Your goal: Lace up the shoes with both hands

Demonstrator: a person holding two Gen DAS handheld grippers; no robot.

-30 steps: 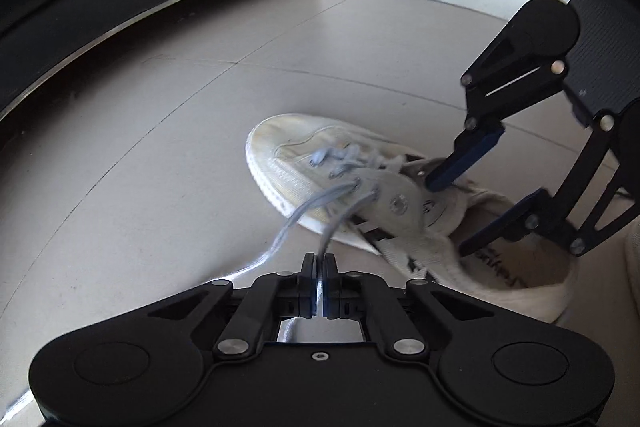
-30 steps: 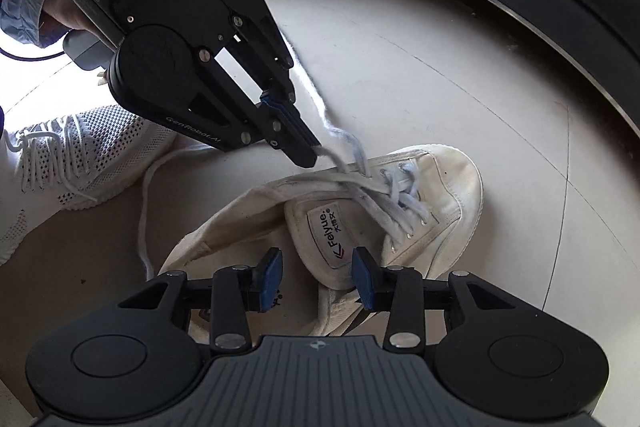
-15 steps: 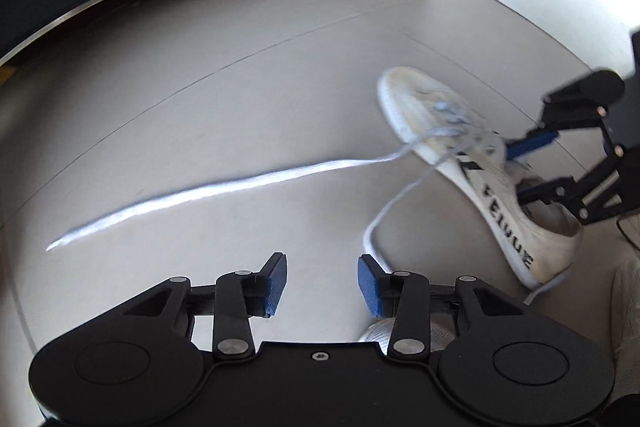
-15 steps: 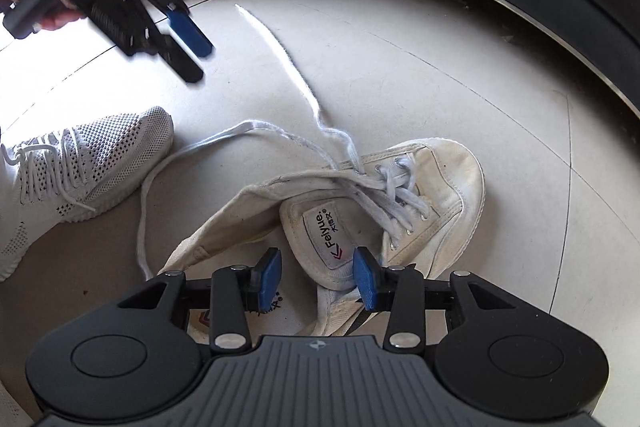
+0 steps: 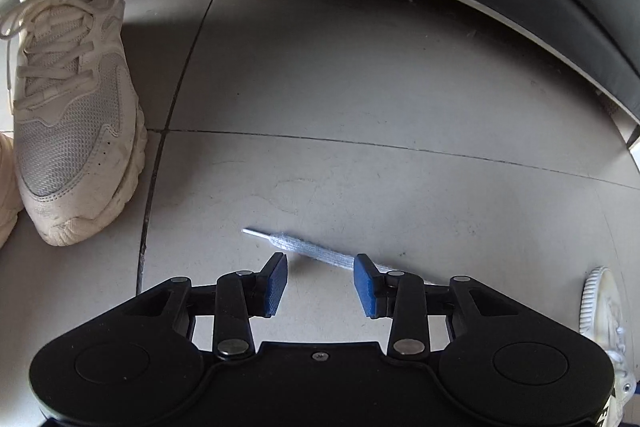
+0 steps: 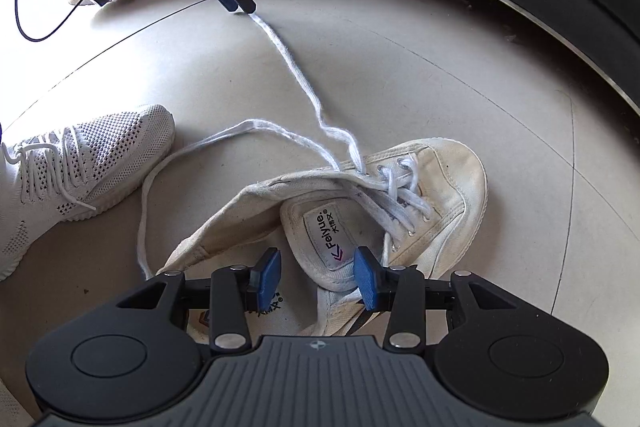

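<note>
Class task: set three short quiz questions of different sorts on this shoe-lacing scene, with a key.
1. True or false: the left tool is clamped on the lace end.
2. The right tool is poised over: A a sock; B the canvas shoe; C a bag.
3. Fill in: both tools' jaws stand ____.
Key: 1 false; 2 B; 3 open.

One canvas shoe (image 6: 436, 183) lies on the floor, with one lace (image 6: 296, 75) threaded through it and two loose ends trailing. Three worn sneakers show: one mesh sneaker (image 6: 80, 163), one cream sneaker (image 5: 72, 107), and another's edge (image 5: 6, 195). Two tongs are present, left (image 5: 320, 283) and right (image 6: 316, 277).
</note>
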